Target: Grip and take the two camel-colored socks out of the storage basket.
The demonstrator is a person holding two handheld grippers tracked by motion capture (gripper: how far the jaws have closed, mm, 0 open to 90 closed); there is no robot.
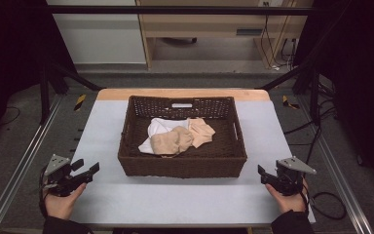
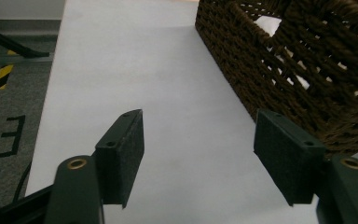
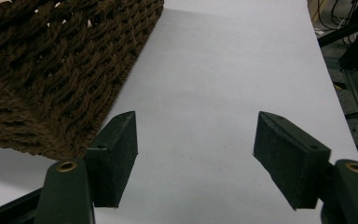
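Looks forward and down from above the near edge of the table [image 1: 175, 195], from far enough to take in the whole top and the wicker basket [image 1: 182, 165] at its middle. Rides low over the near-left corner, facing the far edge close along the basket's left wall [image 2: 261, 70]; mirrors that low over the near-right corner, close along its right wall [image 3: 65, 70]. Shares the basket and pale tabletop across all three.

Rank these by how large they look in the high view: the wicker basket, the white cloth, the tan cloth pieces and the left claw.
1. wicker basket
2. tan cloth pieces and white cloth: too alike to rank
3. left claw
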